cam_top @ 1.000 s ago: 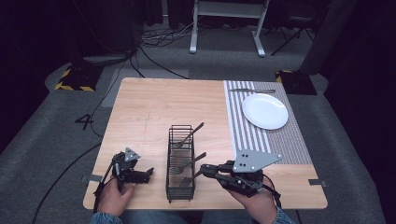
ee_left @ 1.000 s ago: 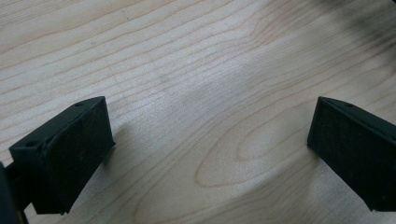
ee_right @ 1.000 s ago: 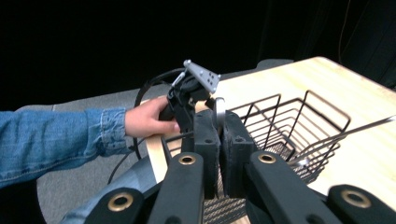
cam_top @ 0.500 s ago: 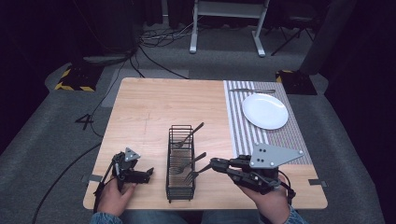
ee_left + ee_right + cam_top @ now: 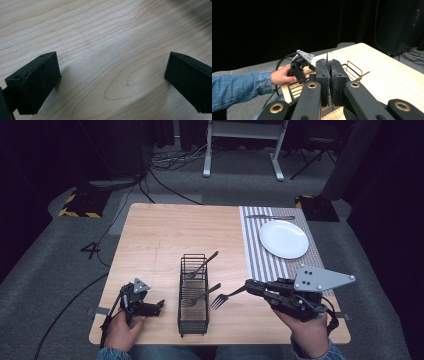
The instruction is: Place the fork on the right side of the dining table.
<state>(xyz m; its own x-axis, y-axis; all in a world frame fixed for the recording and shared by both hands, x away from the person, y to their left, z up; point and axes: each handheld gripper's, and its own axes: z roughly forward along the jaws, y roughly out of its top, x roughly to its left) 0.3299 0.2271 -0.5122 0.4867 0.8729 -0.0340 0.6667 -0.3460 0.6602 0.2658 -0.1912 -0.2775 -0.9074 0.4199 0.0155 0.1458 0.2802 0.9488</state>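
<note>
Metal fork (image 5: 226, 297) | long axis level, tines toward wire basket (image 5: 193, 320) | right tool (image 5: 248, 287) clenched on handle | left tool (image 5: 159, 304) released

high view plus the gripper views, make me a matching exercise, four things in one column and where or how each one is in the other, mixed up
Things:
1. white plate
2. fork
3. left gripper
4. wire basket

States:
a. jaws wide apart over bare wood
b. on the striped mat
c. clamped in the right gripper, tines toward the basket
d. standing mid-table with two forks inside

Pairs: 1-b, 2-c, 3-a, 4-d
</note>
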